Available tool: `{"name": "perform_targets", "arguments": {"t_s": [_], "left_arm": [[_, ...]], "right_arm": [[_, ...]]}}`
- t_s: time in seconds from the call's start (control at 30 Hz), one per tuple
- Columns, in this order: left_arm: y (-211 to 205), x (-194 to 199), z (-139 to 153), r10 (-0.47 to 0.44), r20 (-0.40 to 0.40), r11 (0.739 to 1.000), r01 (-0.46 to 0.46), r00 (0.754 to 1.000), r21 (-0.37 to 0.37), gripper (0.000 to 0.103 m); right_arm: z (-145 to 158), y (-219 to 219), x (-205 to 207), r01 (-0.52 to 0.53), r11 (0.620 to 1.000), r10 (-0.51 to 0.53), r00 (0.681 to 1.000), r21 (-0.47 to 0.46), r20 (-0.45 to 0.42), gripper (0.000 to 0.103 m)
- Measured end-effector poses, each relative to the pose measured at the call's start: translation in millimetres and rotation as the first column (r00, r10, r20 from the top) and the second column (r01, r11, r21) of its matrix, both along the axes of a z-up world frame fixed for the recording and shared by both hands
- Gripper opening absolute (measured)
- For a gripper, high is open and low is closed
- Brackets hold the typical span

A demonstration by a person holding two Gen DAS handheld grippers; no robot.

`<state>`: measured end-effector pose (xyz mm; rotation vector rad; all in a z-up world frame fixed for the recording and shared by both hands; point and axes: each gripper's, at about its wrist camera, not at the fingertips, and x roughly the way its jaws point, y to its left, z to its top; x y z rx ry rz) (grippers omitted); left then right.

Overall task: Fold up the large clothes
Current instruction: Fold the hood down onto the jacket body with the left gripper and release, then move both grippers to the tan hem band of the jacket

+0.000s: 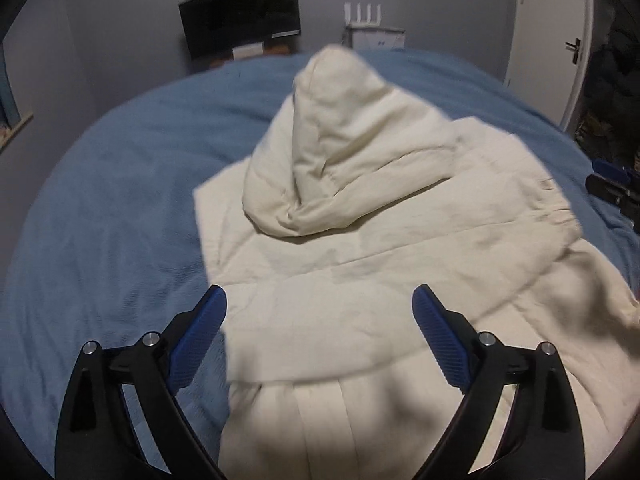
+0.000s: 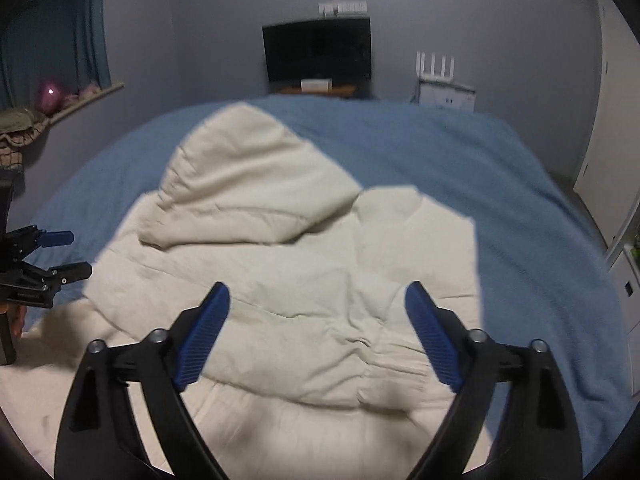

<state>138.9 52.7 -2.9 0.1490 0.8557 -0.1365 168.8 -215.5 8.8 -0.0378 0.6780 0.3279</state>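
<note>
a wide bed covered in a blue textured blanket carries one cream padded hooded coat, lying flat just ahead of and beneath the grippers, hood farthest away.

Home bedroom: blue-covered bed, wall TV, door.

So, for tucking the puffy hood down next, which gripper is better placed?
Probably the left gripper: the cream quilted hooded jacket's hood rises straight ahead between its open fingers. From the right gripper, also open, the hood sits off to the left.
</note>
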Motion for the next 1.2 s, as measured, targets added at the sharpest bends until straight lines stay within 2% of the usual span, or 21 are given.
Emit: {"name": "perform_targets", "arguments": {"t_s": [0.07,0.13,0.3,0.4,0.57,0.63,0.77,0.93,1.03,1.2], "left_arm": [[-4.3,-19.8,17.1,0.005,0.019,0.999,-0.006,1.000,0.032,0.097],[-8.1,-38.3,29.9,0.016,0.033,0.999,-0.017,0.999,0.037,0.096],[0.7,-84.9,47.4,0.054,0.029,0.997,-0.052,0.998,-0.064,0.096],[1.7,-109.4,52.0,0.076,0.027,0.995,-0.074,0.997,-0.067,0.096],[9.7,-144.8,52.0,0.113,0.002,0.990,-0.112,0.994,-0.085,0.096],[12.3,-156.5,49.5,0.115,-0.019,0.990,-0.117,0.993,-0.079,0.096],[18.5,-177.2,45.9,0.119,-0.035,0.993,-0.119,0.992,-0.008,0.096],[38.0,-192.3,43.3,0.148,-0.065,0.989,-0.148,0.987,0.005,0.096],[54.1,-197.2,44.7,0.170,-0.097,0.985,-0.172,0.981,-0.012,0.096],[80.9,-203.1,49.9,0.197,-0.161,0.972,-0.214,0.967,-0.095,0.096]], "right_arm": [[21.0,-9.5,-16.4,-0.005,1.000,0.005,1.000,0.028,0.001,0.093],[35.9,-17.9,-35.4,-0.013,0.999,0.012,1.000,0.041,0.006,0.095],[63.0,-38.5,-96.8,0.017,1.000,-0.015,0.997,-0.017,0.081,0.095],[63.8,-45.9,-123.4,0.028,0.998,-0.024,0.997,-0.057,0.079,0.095],[44.4,-60.1,-157.0,0.031,0.991,-0.031,1.000,-0.127,0.000,0.095],[37.0,-69.9,-165.8,0.023,0.993,-0.029,0.998,-0.120,-0.047,0.095],[29.5,-91.7,-179.8,0.027,0.995,-0.039,0.991,-0.092,-0.125,0.095],[23.5,-115.2,-187.2,0.050,0.995,-0.066,0.974,-0.081,-0.214,0.095],[19.5,-126.0,-189.0,0.050,0.996,-0.067,0.960,-0.067,-0.273,0.095],[11.5,-134.2,-188.1,0.057,0.998,-0.068,0.931,-0.040,-0.359,0.095]]}}
